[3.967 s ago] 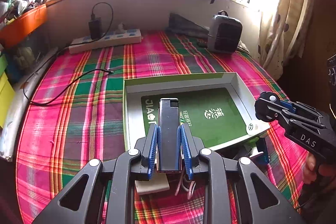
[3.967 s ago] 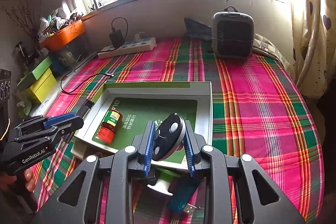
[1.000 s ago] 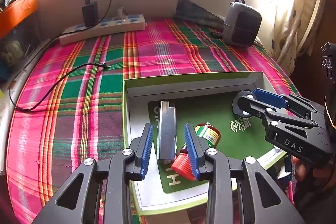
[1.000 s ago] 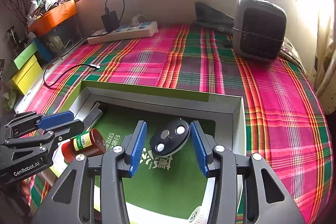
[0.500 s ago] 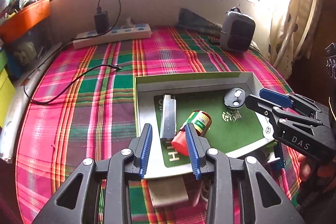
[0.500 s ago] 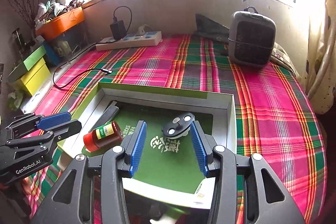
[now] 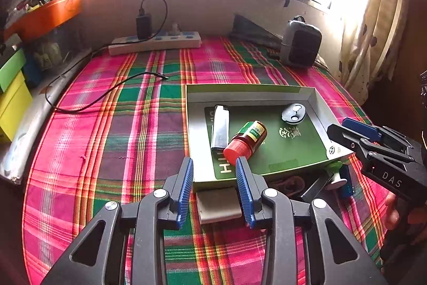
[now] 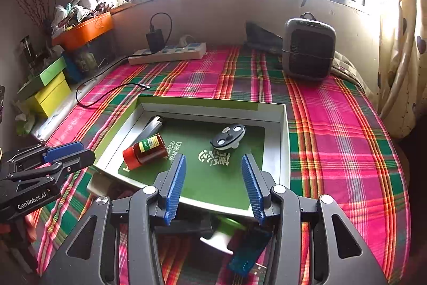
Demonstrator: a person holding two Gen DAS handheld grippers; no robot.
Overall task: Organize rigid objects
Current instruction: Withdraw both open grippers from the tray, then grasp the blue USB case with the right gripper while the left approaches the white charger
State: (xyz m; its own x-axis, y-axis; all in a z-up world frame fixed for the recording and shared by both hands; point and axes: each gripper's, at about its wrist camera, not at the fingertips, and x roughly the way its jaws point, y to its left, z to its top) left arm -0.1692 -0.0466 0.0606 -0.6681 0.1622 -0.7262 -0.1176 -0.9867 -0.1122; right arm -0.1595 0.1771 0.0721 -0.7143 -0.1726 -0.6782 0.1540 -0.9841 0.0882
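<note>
the tray is the landmark: a shallow box lid with a green rim, grey inner walls and a green floor, lying on the plaid cloth. your left gripper hangs over the tray's near-left corner, jaws spread wide with nothing between them; seen from the right wrist its body reads "genrobot.ai". your right gripper sits over the tray's near edge, jaws also wide and empty; from the left wrist its side reads "das".

inside the tray, three things lie flat. the lighter, silver with a dark body, runs along the left wall. the bottle, brown with a red cap and a green-and-yellow label whose small print is too fine to read, lies on its side touching the lighter, cap towards you. the round black disc with two pale buttons rests near the tray's far-right corner, apart from the other two. the tray floor carries white chinese characters near its middle and latin letters by the near-left corner, partly covered.

just outside the tray's near edge lie a green-and-white knob and a blue usb stick. beyond the tray's far side stand a white power strip and a grey heater.
</note>
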